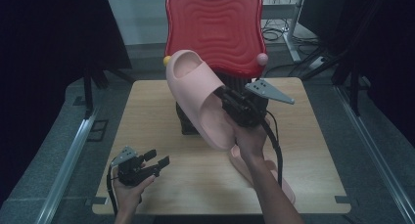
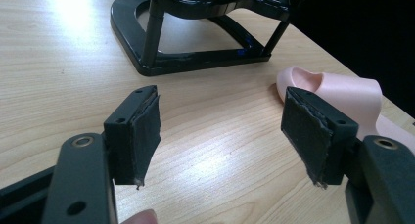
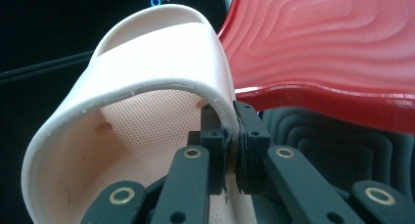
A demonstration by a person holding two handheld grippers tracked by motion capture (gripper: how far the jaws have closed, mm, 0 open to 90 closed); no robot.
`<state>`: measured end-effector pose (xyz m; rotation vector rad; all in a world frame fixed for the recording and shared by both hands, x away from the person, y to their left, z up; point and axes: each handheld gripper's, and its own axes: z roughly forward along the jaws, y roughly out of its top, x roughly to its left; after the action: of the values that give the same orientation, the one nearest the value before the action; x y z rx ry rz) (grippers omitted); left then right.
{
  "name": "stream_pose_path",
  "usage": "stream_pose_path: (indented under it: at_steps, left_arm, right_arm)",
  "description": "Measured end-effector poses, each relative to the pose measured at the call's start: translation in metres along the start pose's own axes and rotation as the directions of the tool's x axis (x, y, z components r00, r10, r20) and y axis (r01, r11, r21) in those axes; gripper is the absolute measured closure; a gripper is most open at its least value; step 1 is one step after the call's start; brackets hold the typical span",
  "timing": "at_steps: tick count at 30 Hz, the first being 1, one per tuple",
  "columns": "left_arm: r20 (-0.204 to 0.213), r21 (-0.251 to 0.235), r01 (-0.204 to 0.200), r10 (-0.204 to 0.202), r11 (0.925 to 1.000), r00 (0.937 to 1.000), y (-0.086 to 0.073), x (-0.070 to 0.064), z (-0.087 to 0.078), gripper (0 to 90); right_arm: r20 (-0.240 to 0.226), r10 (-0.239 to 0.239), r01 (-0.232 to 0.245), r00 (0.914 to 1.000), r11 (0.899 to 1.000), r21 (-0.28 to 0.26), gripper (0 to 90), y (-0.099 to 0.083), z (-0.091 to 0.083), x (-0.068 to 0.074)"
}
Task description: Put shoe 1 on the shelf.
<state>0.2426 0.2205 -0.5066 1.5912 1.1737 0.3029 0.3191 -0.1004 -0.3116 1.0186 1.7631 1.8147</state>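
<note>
Right tool (image 1: 230, 102) sits mid-frame in the high view, clamped on the strap edge of a pink slipper (image 1: 198, 99), which is held up off the surface (image 1: 156, 136) w/ toe end pointing to upper left of frame, just in front of the red tray (image 1: 213, 26) standing on a black rack (image 1: 183, 119). In the right gripper view the two jaws pinch the strap wall of the slipper (image 3: 147, 87) btwn them, one inside, one outside; the red tray (image 3: 333, 43) takes the upper right. A 2nd pink slipper (image 1: 274, 177) lies flat on the surface at lower right of the high view, partly under the right forearm. Left tool (image 1: 156, 160) is at lower left of that view, low over the wood, jaws apart & holding nothing. Left gripper view: pads (image 2: 147, 131) wide apart, rack base (image 2: 195, 53) at top, 2nd slipper (image 2: 337, 89) at right edge.
</note>
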Motion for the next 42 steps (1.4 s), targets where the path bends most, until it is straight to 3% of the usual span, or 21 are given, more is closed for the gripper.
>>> stream_pose_path:
  at_steps: [26, 42]
  left_arm:
    - [0.004, 0.003, 0.000, 0.000, 1.0000, 1.0000, 0.000, 0.002, -0.001, 30.7]
    - [0.013, 0.006, -0.003, 0.003, 1.0000, 0.9999, -0.001, 0.001, 0.000, 30.6]
  right_arm:
    - [0.049, -0.023, 0.023, 0.9985, 1.000, -0.001, 83.9, 0.042, 0.035, 0.000]
    - [0.132, -0.041, 0.041, 0.9904, 0.999, 0.006, 83.8, 0.081, 0.085, -0.004]
